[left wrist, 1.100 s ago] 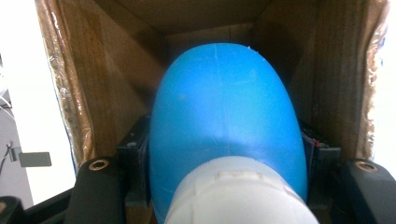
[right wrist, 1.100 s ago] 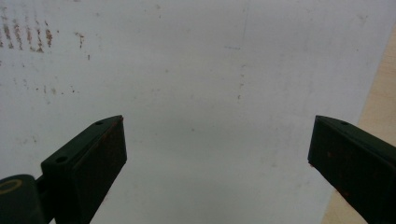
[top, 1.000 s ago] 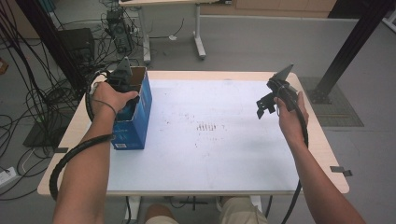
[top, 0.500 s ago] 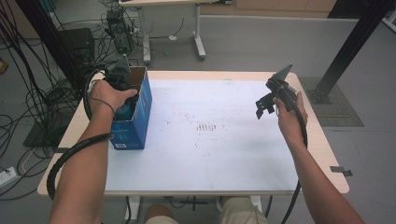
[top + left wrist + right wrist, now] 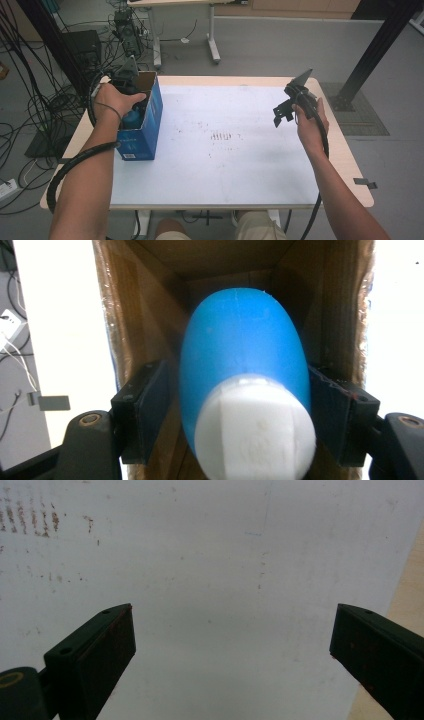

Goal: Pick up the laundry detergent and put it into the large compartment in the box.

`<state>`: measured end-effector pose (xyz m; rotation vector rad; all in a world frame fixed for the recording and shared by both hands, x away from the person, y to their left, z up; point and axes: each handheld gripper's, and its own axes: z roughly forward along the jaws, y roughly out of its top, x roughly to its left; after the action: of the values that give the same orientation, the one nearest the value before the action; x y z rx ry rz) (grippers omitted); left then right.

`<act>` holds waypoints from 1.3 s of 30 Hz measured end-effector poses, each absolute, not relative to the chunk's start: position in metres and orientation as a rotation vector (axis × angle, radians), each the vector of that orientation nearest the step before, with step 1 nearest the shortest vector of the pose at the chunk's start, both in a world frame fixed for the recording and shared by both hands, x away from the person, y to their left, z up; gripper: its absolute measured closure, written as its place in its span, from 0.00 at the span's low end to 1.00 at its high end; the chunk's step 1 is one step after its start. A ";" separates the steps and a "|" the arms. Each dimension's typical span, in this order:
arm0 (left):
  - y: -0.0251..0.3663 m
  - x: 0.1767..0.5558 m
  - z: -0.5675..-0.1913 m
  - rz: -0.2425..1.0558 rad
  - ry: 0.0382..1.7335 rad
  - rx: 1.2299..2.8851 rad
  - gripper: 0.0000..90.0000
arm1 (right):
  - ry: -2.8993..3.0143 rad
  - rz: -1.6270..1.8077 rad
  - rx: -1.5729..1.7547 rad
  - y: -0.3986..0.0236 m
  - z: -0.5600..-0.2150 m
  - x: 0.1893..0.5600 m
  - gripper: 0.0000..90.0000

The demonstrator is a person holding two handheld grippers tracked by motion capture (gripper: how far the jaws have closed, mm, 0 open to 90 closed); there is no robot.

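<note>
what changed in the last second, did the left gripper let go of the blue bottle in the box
The left gripper has just been opening its jaws inside the blue box. The blue bottle is between them, with a gap at the left pad, so it looks released. The hand barely shifted. The right gripper stayed open over the table, and the box kept its place.

Even, diffuse indoor light; no hard shadows.

High view sharp and evenly lit, with soft, faint shade beside the blue box [image 5: 142,131] on the table [image 5: 240,150]. Left gripper view overexposed at both sides, dim inside the carton, bottle [image 5: 245,360] close and slightly soft. Right gripper view pale, washed, jaws dark and blurred.
</note>
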<state>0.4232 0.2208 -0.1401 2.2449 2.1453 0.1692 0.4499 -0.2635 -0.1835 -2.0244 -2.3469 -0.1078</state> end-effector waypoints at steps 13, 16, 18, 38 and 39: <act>0.218 0.412 -0.107 0.210 2.124 2.250 0.28 | -2.355 -0.117 -2.014 -0.262 -0.181 0.450 0.05; 0.218 0.407 -0.094 0.209 2.096 2.241 0.26 | -2.357 -0.124 -2.016 -0.261 -0.179 0.449 0.05; 0.216 0.405 -0.088 0.211 2.076 2.236 0.24 | -2.358 -0.125 -2.012 -0.261 -0.178 0.450 0.05; 0.154 0.398 -0.068 0.137 1.786 2.379 0.14 | -2.374 -0.128 -2.008 -0.254 -0.168 0.448 0.05; 0.151 0.398 -0.068 0.135 1.775 2.388 0.13 | -2.372 -0.127 -2.008 -0.254 -0.168 0.448 0.05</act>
<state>0.3984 0.1509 -0.0677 2.3875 1.7747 0.1349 0.4481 -0.2543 -0.1681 -2.0084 -2.3725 -0.1274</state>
